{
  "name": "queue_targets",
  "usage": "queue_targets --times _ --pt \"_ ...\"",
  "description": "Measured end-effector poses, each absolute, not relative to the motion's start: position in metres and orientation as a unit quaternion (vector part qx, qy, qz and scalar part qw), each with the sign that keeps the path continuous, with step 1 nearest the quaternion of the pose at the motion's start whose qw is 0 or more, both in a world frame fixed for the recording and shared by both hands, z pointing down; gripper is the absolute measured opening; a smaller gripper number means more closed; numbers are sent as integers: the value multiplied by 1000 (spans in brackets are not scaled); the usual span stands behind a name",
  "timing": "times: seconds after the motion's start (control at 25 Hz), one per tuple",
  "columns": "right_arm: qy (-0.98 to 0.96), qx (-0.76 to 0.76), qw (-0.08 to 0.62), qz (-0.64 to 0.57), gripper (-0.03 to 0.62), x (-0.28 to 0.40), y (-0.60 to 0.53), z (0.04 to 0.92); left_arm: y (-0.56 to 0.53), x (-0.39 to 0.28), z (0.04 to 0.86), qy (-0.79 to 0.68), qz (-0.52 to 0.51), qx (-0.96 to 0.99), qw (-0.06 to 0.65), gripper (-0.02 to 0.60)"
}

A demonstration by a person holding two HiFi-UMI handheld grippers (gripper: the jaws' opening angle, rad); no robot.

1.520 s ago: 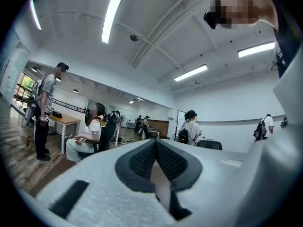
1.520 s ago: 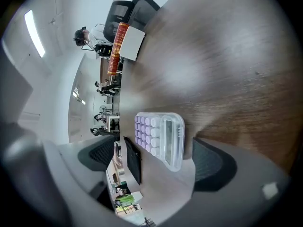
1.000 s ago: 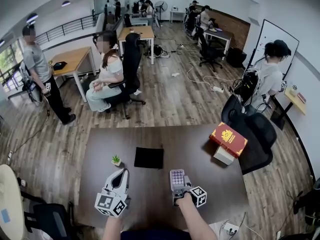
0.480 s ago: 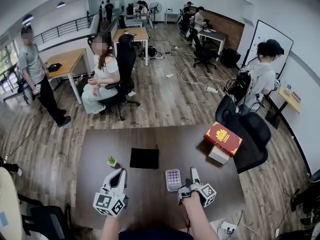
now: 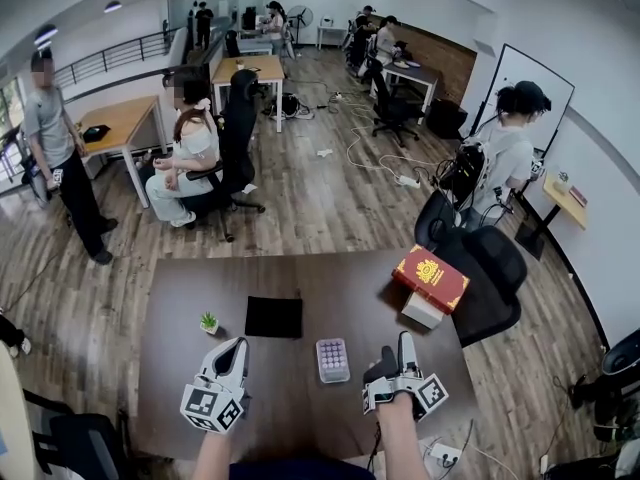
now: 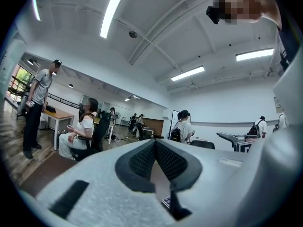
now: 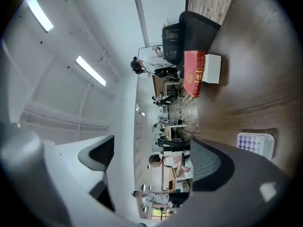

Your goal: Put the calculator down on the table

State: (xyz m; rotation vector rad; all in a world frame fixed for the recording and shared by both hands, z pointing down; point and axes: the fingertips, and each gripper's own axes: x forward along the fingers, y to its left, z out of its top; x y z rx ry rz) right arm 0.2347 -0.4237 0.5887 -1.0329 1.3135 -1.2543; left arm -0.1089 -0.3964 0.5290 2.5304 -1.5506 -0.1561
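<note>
The calculator [image 5: 332, 359], pale with rows of lilac keys, lies flat on the dark brown table [image 5: 345, 288] near its front edge. My right gripper [image 5: 402, 352] hangs a short way to its right, rolled onto its side, open and holding nothing. In the right gripper view the calculator [image 7: 255, 144] rests on the wood beside the lower jaw, clear of the right gripper [image 7: 156, 160]. My left gripper [image 5: 237, 348] hovers to the calculator's left, jaws closed together and empty. The left gripper view shows the left gripper [image 6: 155, 148] with its pads meeting in a V.
A red book [image 5: 430, 278] lies on a white box [image 5: 422, 310] at the table's right side. A black pad [image 5: 274, 317] and a small potted plant [image 5: 209, 322] sit left of centre. A black office chair [image 5: 485, 268] stands beyond the right edge. People stand and sit farther off.
The right gripper let go of the calculator, which now lies on the table, and drew away to the right. The left gripper has hardly moved.
</note>
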Motion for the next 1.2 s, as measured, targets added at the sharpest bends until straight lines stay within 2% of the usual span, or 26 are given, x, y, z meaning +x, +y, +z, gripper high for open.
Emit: queue_targets --times 0.16,0.36,0.44,0.56,0.72,0.96,1.04,1.2 --pt "552 -434 499 -508 511 238 -421 586 -396 -105 527 -510 -58 854 86 -5" --pt "606 -458 463 -457 511 244 -418 567 -393 -101 529 -510 -56 854 84 -5" --pt "651 -478 415 -418 511 237 -419 553 -392 -102 529 -511 -59 853 86 -5" --pt "709 -540 295 -346 508 230 -417 545 -392 -102 529 -510 -58 854 86 -5" --pt "760 -587 170 -224 459 220 -413 526 -391 -97 523 -500 -61 860 78 -5" --pt "791 -609 -10 -56 459 197 -406 511 -388 -93 523 -499 -64 861 75 -5" --pt "797 -601 -45 -37 459 190 -406 515 -388 -91 525 -501 -57 860 73 -5" --pt "803 -593 -52 -39 459 184 -403 518 -384 -94 526 -505 -43 860 67 -5"
